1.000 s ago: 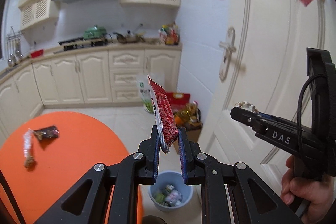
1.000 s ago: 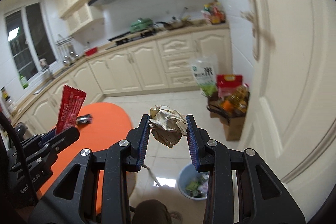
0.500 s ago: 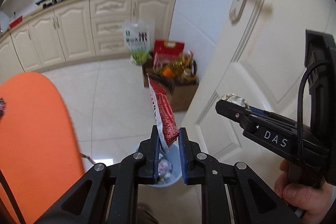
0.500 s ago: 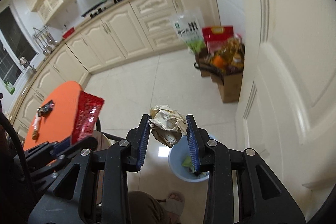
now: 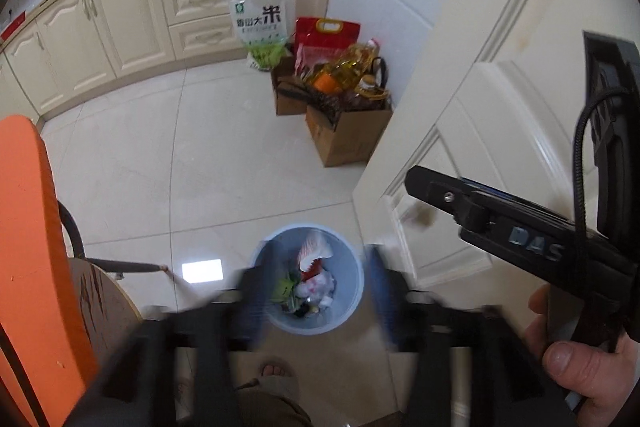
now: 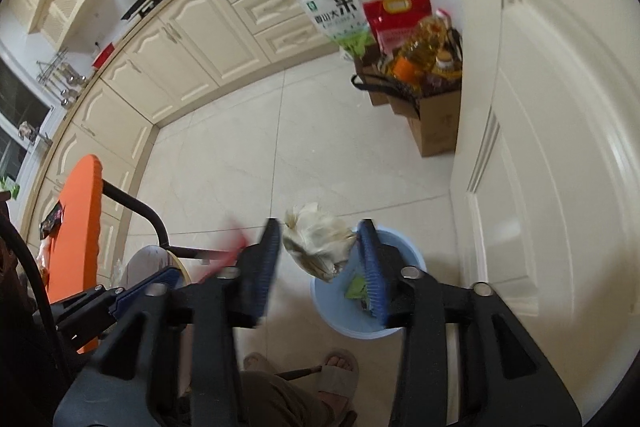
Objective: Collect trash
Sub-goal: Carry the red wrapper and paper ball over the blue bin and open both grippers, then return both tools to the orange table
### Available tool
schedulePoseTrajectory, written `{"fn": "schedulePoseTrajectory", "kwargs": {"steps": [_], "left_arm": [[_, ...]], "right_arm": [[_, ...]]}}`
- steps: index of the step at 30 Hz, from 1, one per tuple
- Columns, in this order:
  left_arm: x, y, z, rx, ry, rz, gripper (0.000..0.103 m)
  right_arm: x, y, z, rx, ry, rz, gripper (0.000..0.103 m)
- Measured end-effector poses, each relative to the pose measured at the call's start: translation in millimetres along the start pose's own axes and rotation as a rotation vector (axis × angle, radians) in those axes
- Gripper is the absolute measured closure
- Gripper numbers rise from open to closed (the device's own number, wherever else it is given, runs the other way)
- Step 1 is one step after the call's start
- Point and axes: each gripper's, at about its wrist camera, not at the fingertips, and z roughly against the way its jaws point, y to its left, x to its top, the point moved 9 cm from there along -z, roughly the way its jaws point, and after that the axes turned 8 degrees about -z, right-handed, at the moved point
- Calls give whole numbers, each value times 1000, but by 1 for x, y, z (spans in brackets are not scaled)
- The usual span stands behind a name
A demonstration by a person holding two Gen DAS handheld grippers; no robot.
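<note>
The paper ball (image 6: 318, 247) hangs between the wide-open right tongs (image 6: 320, 259), right above the bin (image 6: 404, 259). The left tongs (image 5: 316, 291) are open too, empty.

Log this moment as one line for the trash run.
phase: release over bin | left gripper: open, empty, above blue trash bin | right gripper: open, crumpled paper ball between jaws, over bin
</note>
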Motion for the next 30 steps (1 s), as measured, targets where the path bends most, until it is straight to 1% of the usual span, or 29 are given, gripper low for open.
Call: {"fn": "schedulePoseTrajectory", "kwargs": {"steps": [1,3,4,5,6,7,9,11,15,19,21,26,30], "left_arm": [[6,0,-3,6,-3,4,33],[12,1,-7,19,1,0,24],[12,1,-8,24,3,-1,22],[14,0,-7,32,3,3,18],[13,0,-6,35,2,2,15],[11,-1,-4,42,-1,1,13],[9,-5,3,56,-20,0,6],[6,-6,10,72,-48,-5,2],[-7,-10,42,91,-109,-15,1],[-24,-9,80,121,-177,-21,1],[-33,-7,100,128,-212,-11,1],[-76,13,159,160,-298,21,1],[-110,27,201,196,-356,53,1]], "right_arm": [[1,-2,-2,1,-2,-10,30],[2,-8,0,5,-11,-33,26],[6,-11,0,4,-16,-39,23],[6,-14,3,-2,-25,-45,17],[8,-16,7,-7,-35,-50,12],[9,-17,10,-10,-43,-55,10],[11,-19,19,-18,-59,-65,0],[13,-17,27,-25,-73,-68,0],[13,-11,47,-34,-104,-63,0],[10,9,72,-18,-139,-43,0],[7,24,86,-12,-161,-22,0],[-1,64,119,16,-210,27,0],[-15,109,149,41,-256,96,0]]}}
